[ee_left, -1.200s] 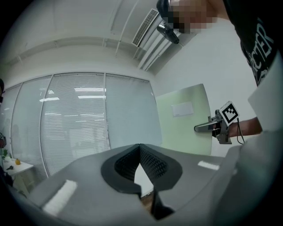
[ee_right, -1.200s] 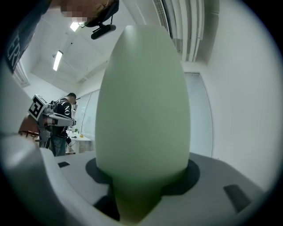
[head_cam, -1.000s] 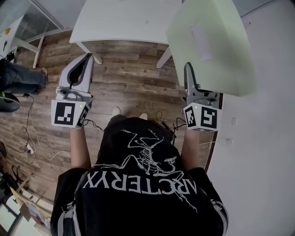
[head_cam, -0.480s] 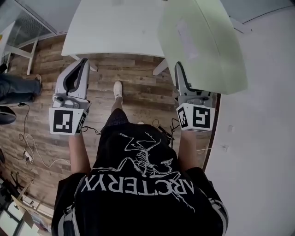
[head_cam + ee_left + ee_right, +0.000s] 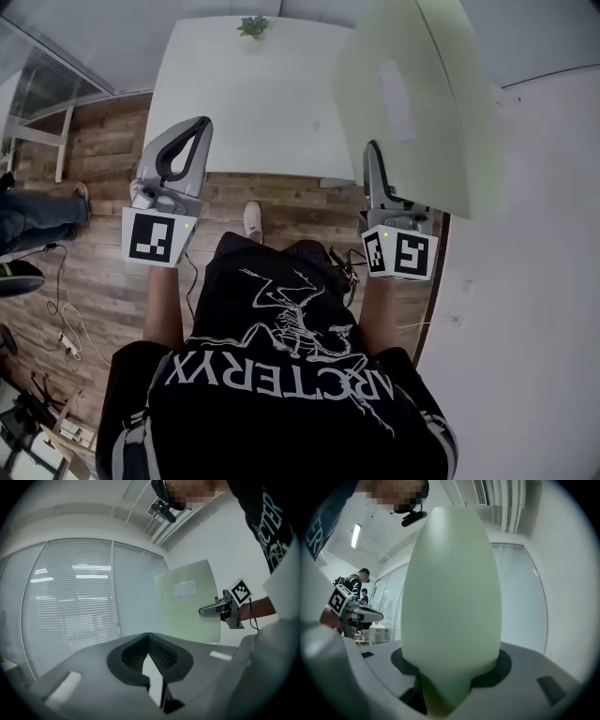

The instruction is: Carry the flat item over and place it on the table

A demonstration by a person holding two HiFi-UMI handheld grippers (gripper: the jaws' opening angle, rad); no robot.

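Table (image 5: 244,103) part-hidden by green board (image 5: 422,103) in R hand-held gripper (image 5: 372,155); L hand-held gripper (image 5: 202,125) closed.

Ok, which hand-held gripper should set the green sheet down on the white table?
Right, most likely. The right hand-held gripper is shut on the green sheet, which stands upright by the white table, on its right side. The left hand-held gripper is shut on nothing.

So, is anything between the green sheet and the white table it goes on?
Nothing visible. The right gripper holds the green sheet up near the table's right side; the only thing seen on the table is a small plant at its far edge.
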